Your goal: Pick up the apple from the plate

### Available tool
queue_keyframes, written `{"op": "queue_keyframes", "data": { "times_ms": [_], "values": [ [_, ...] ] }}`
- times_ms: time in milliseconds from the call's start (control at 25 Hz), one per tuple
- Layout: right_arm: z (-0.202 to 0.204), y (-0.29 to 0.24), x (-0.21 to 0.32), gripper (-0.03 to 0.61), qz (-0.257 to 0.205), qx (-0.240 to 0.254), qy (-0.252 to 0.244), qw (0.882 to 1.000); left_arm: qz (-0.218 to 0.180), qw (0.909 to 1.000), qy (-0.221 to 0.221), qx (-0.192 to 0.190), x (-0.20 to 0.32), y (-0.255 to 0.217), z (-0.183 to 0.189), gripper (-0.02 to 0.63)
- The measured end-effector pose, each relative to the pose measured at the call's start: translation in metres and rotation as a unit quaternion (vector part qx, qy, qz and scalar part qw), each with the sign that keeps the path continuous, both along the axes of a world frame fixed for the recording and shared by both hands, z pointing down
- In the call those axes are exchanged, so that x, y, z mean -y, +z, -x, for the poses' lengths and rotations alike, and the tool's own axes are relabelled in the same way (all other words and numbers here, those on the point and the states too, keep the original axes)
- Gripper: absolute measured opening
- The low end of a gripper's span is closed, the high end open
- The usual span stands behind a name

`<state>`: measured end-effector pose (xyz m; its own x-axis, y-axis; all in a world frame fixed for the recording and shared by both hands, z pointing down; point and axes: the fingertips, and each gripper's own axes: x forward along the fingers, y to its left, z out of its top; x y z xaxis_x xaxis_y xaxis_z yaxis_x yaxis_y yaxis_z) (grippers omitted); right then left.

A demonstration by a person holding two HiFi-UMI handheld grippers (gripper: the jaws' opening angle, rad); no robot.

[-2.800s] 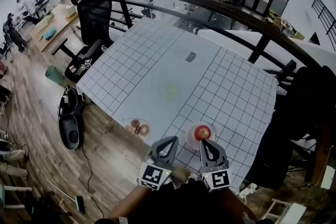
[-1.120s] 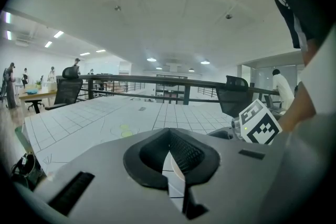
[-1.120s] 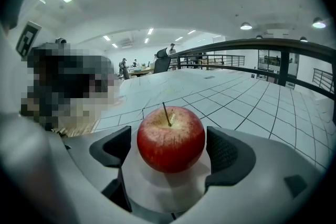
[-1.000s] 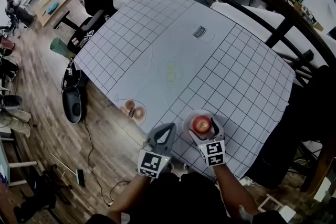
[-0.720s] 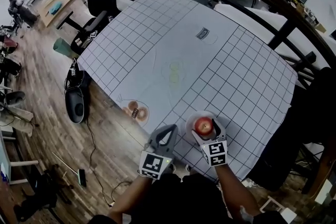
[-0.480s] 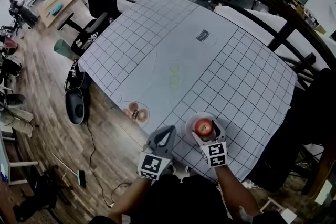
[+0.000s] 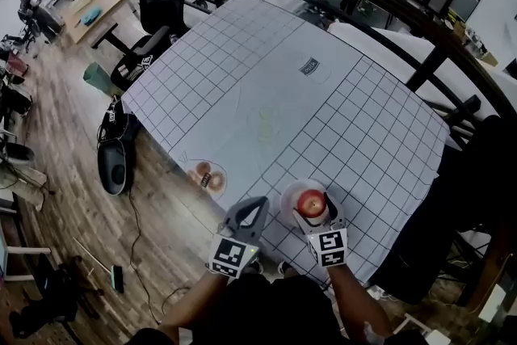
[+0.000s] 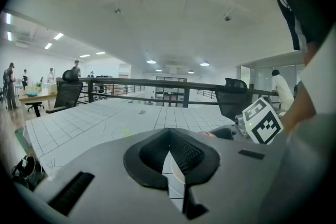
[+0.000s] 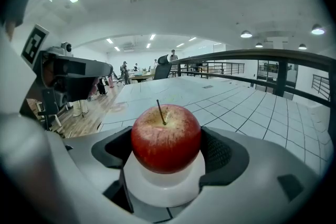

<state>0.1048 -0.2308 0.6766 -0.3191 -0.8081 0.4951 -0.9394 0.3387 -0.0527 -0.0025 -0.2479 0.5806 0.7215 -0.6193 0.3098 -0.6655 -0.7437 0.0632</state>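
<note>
looking down in the head view, you have the right gripper [image 7: 312, 210] at the plate [image 7: 289, 193], which sits near the close edge of the gridded surface [image 7: 266, 85]. the apple [image 7: 311, 203] rests on the plate, between the jaws. the left gripper [image 7: 252, 206] hangs just beside the plate, at its left, off the edge of the surface. the right gripper's body covers the near part of the plate here.

in the left gripper view, the left gripper [image 8: 168, 136] has its jaws pressed together on nothing. the apple is hard to make out from here, behind the right gripper's body.

in the right gripper view, the right gripper [image 9: 166, 150] pinches the apple [image 9: 166, 136], a pad close on each side, and the fruit sits on the plate [image 9: 163, 192]. no gap shows at either pad, though the contact itself lies behind the apple's curve. the grasp looks made and the lift not yet begun. next you would raise it straight up, steadily, so the plate is not dragged along.
</note>
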Motion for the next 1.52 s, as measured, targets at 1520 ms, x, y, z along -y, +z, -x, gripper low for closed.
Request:
{"op": "queue_keyframes", "data": {
  "times_ms": [1520],
  "values": [
    [0.021, -0.279, -0.036, 0.419, -0.292, 0.008, 0.024, 0.956, -0.101, 0.9928, 0.026, -0.059, 0.002, -0.107, 0.004, 0.02]
  ]
}}
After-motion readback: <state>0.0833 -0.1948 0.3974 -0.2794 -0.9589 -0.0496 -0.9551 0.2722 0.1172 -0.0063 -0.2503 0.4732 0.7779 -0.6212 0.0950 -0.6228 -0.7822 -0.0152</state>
